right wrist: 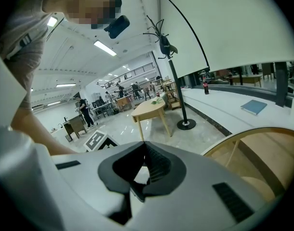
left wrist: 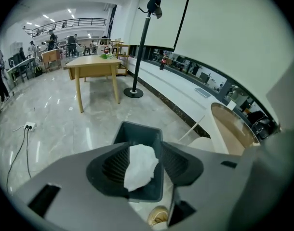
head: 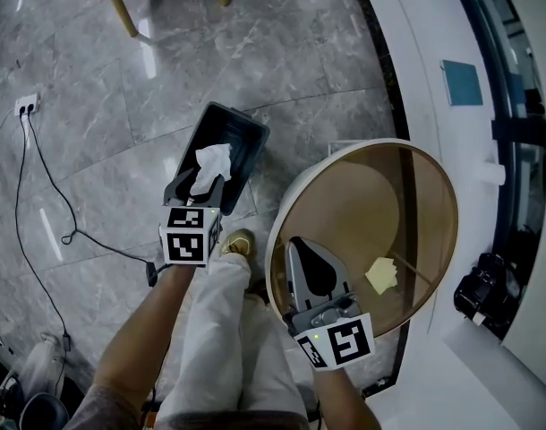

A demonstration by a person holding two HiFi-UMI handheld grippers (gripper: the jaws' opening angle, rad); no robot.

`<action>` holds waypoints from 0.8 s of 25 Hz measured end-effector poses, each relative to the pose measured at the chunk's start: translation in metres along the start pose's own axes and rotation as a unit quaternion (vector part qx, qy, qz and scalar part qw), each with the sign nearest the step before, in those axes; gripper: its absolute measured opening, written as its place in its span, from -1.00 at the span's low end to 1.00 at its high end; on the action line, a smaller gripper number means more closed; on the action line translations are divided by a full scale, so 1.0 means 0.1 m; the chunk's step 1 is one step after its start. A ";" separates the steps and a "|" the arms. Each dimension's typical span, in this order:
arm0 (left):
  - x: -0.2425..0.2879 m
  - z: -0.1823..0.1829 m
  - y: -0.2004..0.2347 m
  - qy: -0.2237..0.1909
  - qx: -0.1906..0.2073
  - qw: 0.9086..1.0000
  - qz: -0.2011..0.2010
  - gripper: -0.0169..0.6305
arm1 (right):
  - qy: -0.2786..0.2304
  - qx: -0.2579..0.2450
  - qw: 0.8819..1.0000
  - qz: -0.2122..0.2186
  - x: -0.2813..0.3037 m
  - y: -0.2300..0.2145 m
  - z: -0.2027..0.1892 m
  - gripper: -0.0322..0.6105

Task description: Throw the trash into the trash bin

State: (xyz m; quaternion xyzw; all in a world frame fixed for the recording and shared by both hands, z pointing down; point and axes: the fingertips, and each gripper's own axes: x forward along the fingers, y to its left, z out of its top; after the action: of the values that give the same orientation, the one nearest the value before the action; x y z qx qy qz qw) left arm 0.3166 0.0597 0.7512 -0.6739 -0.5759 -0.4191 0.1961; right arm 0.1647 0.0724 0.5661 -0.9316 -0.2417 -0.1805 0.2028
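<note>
While the left gripper hung over the dark trash bin on the floor, its jaws stood partly apart. The crumpled white paper sat loose between them, against one pad with a gap on the other side, right above the bin's open mouth. Whether it was clear of that pad could not be told. The right gripper hung over the near edge of the round table, jaws closed tip to tip on nothing. A yellow scrap lay on the tabletop beside that gripper. By my reading, the first piece was all but dropped; the scrap, if trash, remained to collect.
</note>
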 end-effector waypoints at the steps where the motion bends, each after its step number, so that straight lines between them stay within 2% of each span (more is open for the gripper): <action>1: 0.01 -0.01 0.00 0.002 0.001 1.000 0.001 -0.33 | 0.000 0.000 1.000 0.000 0.00 0.00 0.00 -0.85; 12: -0.08 -0.01 -0.04 -0.001 -0.009 1.000 -0.004 -0.32 | -0.003 0.000 1.000 -0.004 -0.07 -0.03 -0.01 -0.85; 15: -0.13 0.02 -0.05 -0.003 -0.005 1.000 0.002 -0.54 | -0.006 0.000 1.000 -0.004 -0.09 -0.01 0.01 -0.85; 17: -0.15 0.01 -0.07 0.002 -0.002 1.000 -0.001 -0.80 | -0.006 0.000 1.000 -0.004 -0.10 0.00 0.00 -0.85; 20: -0.17 -0.03 -0.09 0.006 -0.004 1.000 -0.011 -0.89 | -0.006 -0.003 1.000 -0.003 -0.10 0.02 -0.02 -0.85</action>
State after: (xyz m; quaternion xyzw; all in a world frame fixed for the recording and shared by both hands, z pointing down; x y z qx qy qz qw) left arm 0.3075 0.0497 0.7377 -0.6657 -0.5806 -0.4274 0.1924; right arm 0.1576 0.0657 0.5633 -0.9324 -0.2456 -0.1761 0.1983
